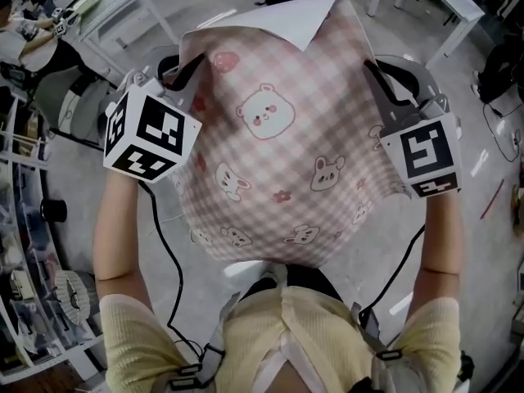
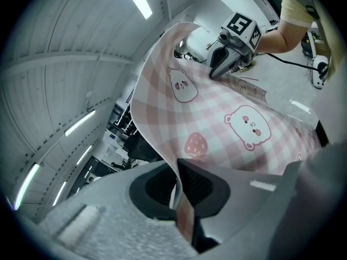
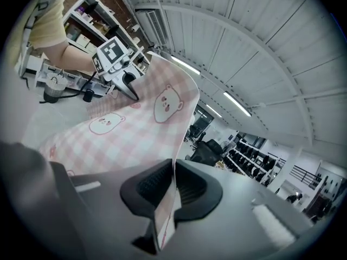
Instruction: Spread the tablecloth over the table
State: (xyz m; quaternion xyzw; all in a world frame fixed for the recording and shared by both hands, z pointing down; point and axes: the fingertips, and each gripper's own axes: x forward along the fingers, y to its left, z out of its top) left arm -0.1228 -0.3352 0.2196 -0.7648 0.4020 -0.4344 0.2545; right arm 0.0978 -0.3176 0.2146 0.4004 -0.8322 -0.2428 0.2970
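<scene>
The left gripper [image 1: 187, 65] is found closed on the left edge of the tablecloth [image 1: 278, 162]. In the left gripper view, the hem is seen pinched flat between the dark ribbed pads [image 2: 201, 186], with the jaws all but together. The grip is taken at the edge, presumably so that the sheet hangs free and can be drawn out wide.

The tablecloth is held in the air in front of the person, stretched between the two grippers above the grey floor [image 1: 74, 178]. No table is seen beneath it, and the white tables at the top of the head view are well apart from it. The cloth is judged not yet laid. The material is thin and limp, sagging in a shallow curve between the two holds. The face is printed in a pink and white check with bears, rabbits and strawberries. At the far corner [image 1: 303, 23] a flap is turned over and a plain white underside is shown. The surface appears smooth, possibly coated.

The right gripper [image 1: 378, 70] is likewise closed on the right edge, and a strip of cloth is seen clamped upright between its ribbed pads [image 3: 187, 188]. The matching holds are judged to keep the sheet level and taut.
</scene>
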